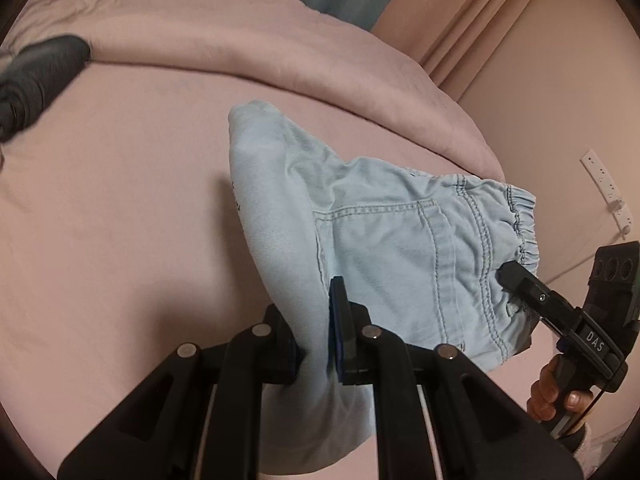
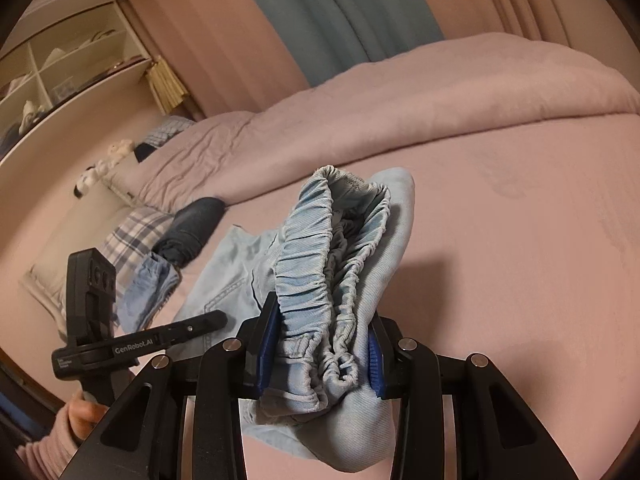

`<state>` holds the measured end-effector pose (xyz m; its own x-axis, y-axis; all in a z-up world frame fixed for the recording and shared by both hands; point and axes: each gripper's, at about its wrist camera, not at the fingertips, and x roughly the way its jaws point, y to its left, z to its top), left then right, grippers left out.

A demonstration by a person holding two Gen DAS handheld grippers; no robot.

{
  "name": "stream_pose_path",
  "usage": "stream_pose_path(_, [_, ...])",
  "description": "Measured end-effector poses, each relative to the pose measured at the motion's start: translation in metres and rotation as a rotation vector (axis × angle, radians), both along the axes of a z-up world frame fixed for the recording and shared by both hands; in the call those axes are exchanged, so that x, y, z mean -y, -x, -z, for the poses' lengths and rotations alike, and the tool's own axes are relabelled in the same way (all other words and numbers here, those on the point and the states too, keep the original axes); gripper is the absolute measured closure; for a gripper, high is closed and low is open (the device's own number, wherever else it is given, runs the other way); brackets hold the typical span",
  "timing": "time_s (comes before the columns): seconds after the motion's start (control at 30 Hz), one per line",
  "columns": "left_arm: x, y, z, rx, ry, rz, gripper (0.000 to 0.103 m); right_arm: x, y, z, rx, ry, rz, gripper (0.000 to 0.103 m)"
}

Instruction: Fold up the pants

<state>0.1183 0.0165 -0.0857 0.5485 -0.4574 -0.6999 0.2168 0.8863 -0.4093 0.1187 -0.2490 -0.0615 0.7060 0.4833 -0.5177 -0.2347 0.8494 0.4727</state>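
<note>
- Pants (image 1: pixel 384 240): pale blue denim with an elastic gathered waistband (image 2: pixel 316 264), stitched seams and a back pocket (image 1: pixel 384 236).
- Folded over into layers and lifted above the pink bed (image 1: pixel 120 208), hanging slack.
- One folded end points toward the bed's duvet (image 1: pixel 248 52).
- Waistband bunched together in several layers.

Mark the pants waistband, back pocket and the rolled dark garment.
waistband (image 2: pixel 304 264), right wrist view, on the gathered elastic edge.
back pocket (image 1: pixel 384 236), left wrist view, on the stitched panel.
dark garment (image 2: pixel 192 228), right wrist view, on its rolled body.
</note>
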Motion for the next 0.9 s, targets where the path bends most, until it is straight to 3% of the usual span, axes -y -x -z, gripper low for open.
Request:
stream_pose_path(0.23, [-0.017,-0.045,0.002,0.02,-0.059,-0.036,0.091,-0.022,-0.05,-0.003,0.027,0.015,-0.027,0.064])
stream_pose_path(0.5, [-0.031,-0.095,0.012,0.032,-0.122,-0.063,0.091,-0.034,-0.104,0.015,0.026,0.014,-0.037,0.064])
stream_pose_path(0.83, [-0.042,-0.124,0.052,-0.013,-0.184,-0.085,0.089,-0.041,-0.143,0.06,-0.09,0.077,-0.023,0.063])
stream_pose_path(0.9, [-0.045,-0.125,0.056,-0.026,-0.191,-0.084,0.083,-0.036,-0.145,0.069,-0.124,0.081,-0.008,0.062])
